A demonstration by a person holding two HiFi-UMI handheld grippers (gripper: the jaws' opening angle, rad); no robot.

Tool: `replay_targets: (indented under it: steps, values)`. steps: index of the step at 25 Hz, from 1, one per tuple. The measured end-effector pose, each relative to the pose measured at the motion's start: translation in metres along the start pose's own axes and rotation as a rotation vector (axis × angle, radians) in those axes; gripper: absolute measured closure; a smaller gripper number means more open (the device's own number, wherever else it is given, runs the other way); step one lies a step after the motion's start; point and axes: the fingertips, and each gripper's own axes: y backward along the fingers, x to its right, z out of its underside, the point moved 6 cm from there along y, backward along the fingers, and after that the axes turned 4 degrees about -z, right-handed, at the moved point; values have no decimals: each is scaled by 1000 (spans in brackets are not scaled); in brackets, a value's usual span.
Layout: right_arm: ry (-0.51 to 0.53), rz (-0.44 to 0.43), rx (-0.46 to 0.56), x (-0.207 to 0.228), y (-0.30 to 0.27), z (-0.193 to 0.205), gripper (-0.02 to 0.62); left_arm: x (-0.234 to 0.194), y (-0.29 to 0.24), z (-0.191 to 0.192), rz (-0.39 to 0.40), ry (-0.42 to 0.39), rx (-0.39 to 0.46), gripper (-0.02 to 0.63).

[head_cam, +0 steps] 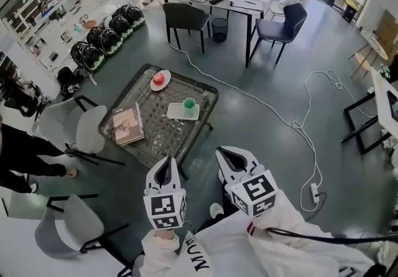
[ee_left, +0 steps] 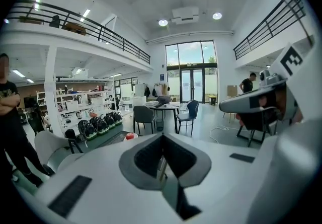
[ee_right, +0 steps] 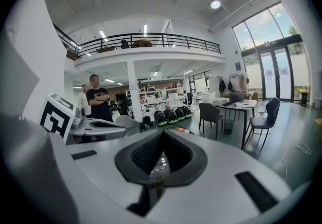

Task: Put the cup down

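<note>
A book (head_cam: 127,124) lies on the glass worktop (head_cam: 155,142), ahead and to the left of the left jaws. Farther ahead on the same side, a red fruit (head_cam: 159,79) sits on a round plate (head_cam: 152,86).

The left gripper (head_cam: 166,169) hangs short of the worktop's near edge. Its jaws are closed tight, with nothing between them.

The cup (head_cam: 189,104) stands upright on a white tray (head_cam: 176,112), ahead of both pairs of jaws and between their lines. It is well clear of each and neither touches it. Judging from how it stands, it is already set down.

The cup is small and green with an open mouth, and it probably handles as a light, stiff thing. I cannot tell whether it is plastic or ceramic, or whether anything is in it. Its wall looks smooth, so it may slip under a weak pinch. A squeeze across the body at mid height is likely the safest hold, with the cup kept upright. A pinch over the rim would also do, but it may tip the cup. The tray is loose and shallow, and the glass under it is hard, so any contact there calls for a gentle touch.

The right gripper (head_cam: 229,159) also hangs short of the worktop, just off its near right corner. Its jaws are together and empty.
</note>
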Motion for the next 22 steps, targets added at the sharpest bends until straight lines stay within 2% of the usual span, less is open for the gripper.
replay_targets:
  steps: [8,15,22]
  values:
    - [-1,-21,34,-15,25,-4,591,19,40,6,-1,8,27,597]
    - [-2,-50,34,-12,28,-9,591,30,44,-6,-31,-8,46,597]
    - [-5,-58,39,9,32,-11,591,49,31,-16,-18,0,50,597]
